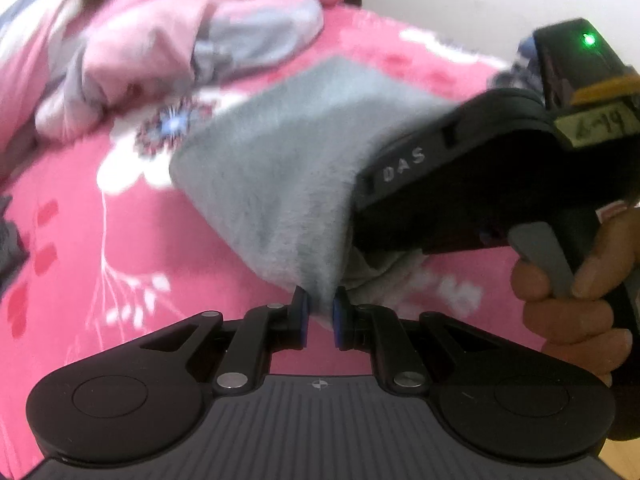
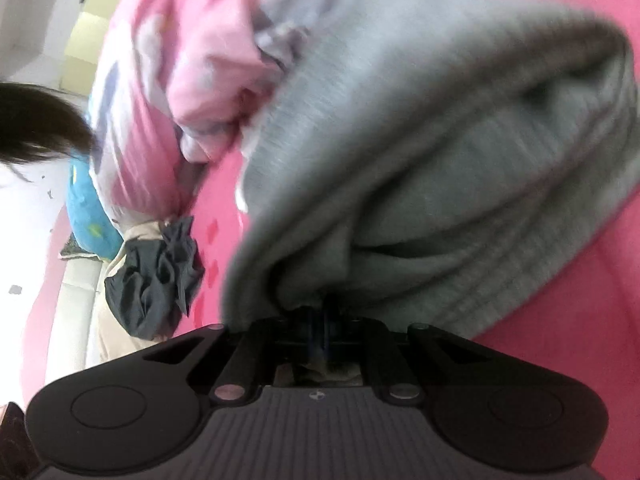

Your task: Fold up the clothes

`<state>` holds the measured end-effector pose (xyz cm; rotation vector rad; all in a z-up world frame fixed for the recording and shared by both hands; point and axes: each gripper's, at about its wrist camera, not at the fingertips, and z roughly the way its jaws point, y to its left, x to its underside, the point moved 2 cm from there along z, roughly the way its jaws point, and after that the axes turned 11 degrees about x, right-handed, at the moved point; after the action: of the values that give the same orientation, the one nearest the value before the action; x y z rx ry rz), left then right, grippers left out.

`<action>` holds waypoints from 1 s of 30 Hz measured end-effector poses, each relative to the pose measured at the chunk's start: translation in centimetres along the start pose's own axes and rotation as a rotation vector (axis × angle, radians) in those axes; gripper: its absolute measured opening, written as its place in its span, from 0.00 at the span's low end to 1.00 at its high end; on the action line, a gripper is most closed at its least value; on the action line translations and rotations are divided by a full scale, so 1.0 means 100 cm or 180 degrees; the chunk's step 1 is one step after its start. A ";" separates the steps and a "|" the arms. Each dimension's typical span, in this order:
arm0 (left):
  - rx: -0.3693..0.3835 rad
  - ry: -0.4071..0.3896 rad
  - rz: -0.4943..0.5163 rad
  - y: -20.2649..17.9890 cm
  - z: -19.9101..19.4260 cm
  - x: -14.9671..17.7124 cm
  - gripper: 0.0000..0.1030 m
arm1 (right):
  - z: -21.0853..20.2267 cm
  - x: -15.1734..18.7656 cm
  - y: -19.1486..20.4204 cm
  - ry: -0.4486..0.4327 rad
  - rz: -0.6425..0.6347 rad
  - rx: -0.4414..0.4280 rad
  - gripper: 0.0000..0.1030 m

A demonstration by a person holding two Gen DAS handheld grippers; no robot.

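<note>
In the left wrist view, a pink blanket [image 1: 72, 240] with white flowers and red marks covers the surface. At far left lies a heap of pale pink and lilac clothes [image 1: 160, 48]. Near centre, the left gripper [image 1: 320, 312] pinches the lower corner of a grey fleecy garment [image 1: 280, 168] between its blue-padded fingers [image 1: 305, 316]; the cloth rises from the pads up and to the right, lifted off the blanket. At right the right gripper's black body reaches into the far end of the same garment. White raised letters on its side read "DAS", and a yellowish label above carries handwriting that looks like "6-19", though it is blurred. A green light glows on its top, and the person's right hand [image 1: 572, 292] squeezes the grey trigger.

In the right wrist view, a dark grey crumpled cloth [image 2: 160, 276] lies at left beside the pink heap. The right gripper [image 2: 318, 316] is pressed together on a bunched fold of the grey garment, whose ribbed band curves away to the right.
</note>
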<state>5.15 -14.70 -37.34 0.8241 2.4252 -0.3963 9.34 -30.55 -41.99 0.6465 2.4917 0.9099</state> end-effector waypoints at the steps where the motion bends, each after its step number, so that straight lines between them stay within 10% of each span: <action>1: -0.0002 0.0010 0.0053 -0.001 0.002 0.002 0.11 | 0.000 0.000 -0.005 0.0049 0.0087 -0.0034 0.05; 12: 0.0105 -0.0059 0.0007 0.003 -0.020 -0.002 0.32 | -0.090 0.000 -0.013 -0.0154 -0.0272 0.0508 0.17; 20: -0.0065 -0.0179 -0.0067 -0.003 -0.001 -0.018 0.39 | -0.054 -0.010 -0.003 -0.0148 -0.0777 0.0604 0.15; 30: -0.0277 -0.0064 -0.0060 -0.002 0.009 -0.005 0.40 | -0.058 -0.011 -0.023 -0.1112 -0.0725 0.1235 0.00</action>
<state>5.65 -15.46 -37.75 0.7567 2.4150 -0.3024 6.62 -35.58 -39.24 0.5652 2.3678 0.2062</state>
